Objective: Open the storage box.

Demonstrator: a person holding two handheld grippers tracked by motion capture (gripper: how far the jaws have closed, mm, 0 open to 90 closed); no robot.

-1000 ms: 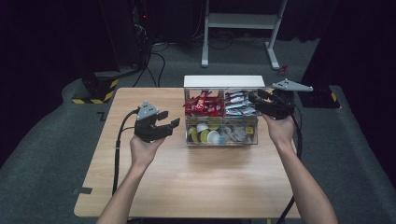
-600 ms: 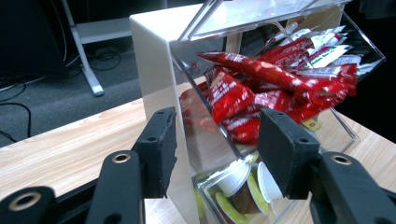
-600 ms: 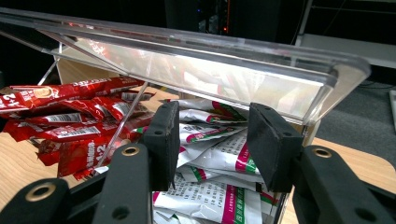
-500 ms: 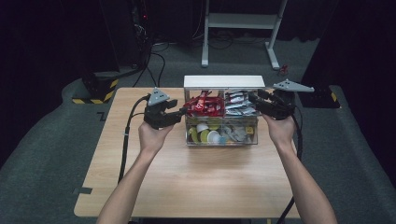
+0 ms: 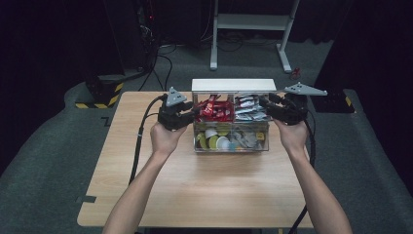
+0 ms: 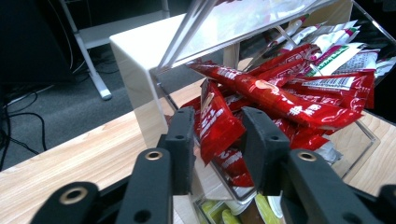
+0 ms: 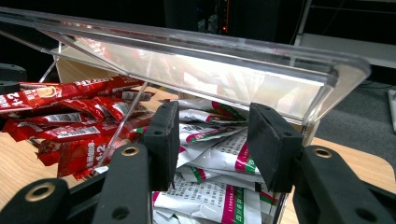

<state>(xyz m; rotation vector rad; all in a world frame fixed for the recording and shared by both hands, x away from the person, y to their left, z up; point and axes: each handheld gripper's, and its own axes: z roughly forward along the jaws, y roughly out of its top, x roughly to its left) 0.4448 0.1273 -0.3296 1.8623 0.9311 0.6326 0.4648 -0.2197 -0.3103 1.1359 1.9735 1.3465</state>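
A clear box [image 5: 231, 141] sits toward the far edge of the worktop [image 5: 195, 185], red sachets [image 6: 261, 98] in its upper left compartment, white sachets [image 7: 219, 163] in the right. The left tongs [image 5: 187, 117] have just been closing around a red sachet, which stands between the jaws; whether they press it I cannot tell. The right tongs [image 5: 272, 108] hover part-open over the white sachets, gripping nothing.

You see red sachets [image 6: 261, 93], white sachets [image 7: 219, 163] with pink and green print, and black grippers over pale wood [image 5: 204, 185].
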